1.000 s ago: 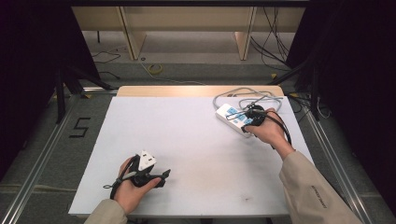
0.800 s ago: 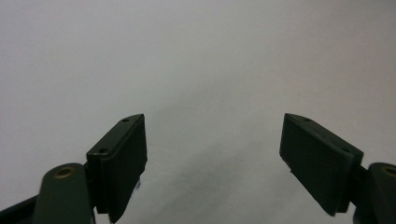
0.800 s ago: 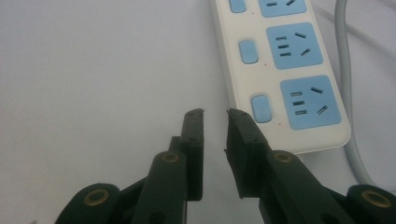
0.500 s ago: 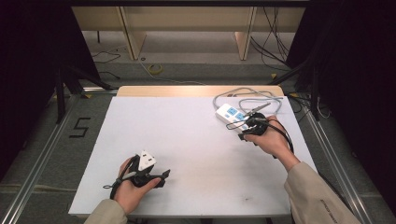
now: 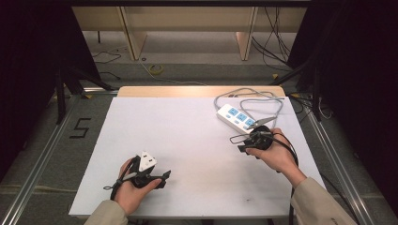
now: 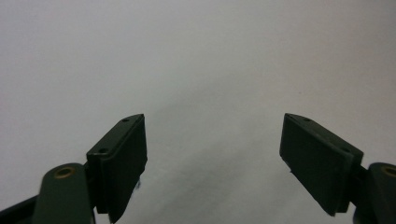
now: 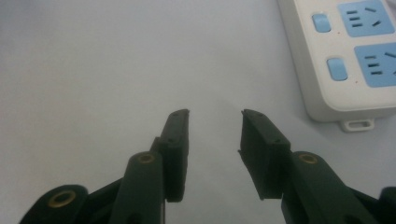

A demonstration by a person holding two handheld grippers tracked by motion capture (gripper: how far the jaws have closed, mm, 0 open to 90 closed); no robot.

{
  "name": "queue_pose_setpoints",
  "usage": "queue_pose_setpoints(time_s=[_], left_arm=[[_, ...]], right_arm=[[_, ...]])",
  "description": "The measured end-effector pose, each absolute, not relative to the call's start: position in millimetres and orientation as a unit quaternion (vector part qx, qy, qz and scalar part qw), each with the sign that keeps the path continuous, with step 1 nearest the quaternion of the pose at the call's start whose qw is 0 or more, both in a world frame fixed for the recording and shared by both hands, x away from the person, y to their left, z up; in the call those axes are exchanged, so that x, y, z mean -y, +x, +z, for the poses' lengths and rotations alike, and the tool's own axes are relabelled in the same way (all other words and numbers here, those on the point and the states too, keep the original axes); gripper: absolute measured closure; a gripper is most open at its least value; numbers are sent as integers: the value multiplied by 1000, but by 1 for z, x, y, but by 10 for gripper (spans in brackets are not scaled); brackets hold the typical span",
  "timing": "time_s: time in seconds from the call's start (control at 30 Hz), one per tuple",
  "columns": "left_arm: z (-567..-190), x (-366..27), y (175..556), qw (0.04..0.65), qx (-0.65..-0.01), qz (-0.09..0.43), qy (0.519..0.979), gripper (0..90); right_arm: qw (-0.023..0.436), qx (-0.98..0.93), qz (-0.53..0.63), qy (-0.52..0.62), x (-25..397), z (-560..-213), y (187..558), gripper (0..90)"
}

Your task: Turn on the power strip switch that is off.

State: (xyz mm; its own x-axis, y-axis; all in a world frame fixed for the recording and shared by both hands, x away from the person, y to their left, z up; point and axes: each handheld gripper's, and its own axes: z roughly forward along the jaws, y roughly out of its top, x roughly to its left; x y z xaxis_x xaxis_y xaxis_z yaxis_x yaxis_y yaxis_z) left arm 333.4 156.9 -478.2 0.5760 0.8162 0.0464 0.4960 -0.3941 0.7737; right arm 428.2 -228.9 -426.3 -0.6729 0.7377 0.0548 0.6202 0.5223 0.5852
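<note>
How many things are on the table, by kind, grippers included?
Power strips: 1
Grey cables: 1
Grippers: 2, left and right, both with jaws open and empty
Total: 4

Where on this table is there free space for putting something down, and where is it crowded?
The white table is bare from its left edge to the power strip, and between the left claw and right claw. The far right corner is crowded by the strip and its grey cable.
</note>
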Motion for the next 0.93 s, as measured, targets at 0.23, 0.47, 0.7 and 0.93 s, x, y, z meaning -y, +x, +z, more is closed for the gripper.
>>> queue_pose_setpoints(time_s=[0.23, 0.47, 0.7, 0.93], left_arm=[[-478, -157, 333, 370, -407, 216, 806, 229], [-478, -157, 333, 370, -407, 216, 806, 229], [-478, -157, 333, 370, -408, 216, 806, 229], [-478, -158, 334, 371, -410, 220, 804, 224]], right_arm=[[102, -864, 306, 386, 232, -433, 409, 578], [112, -859, 325, 379, 236, -441, 390, 550], [112, -857, 343, 369, 237, -446, 373, 520], [112, -852, 356, 367, 235, -451, 366, 496]])
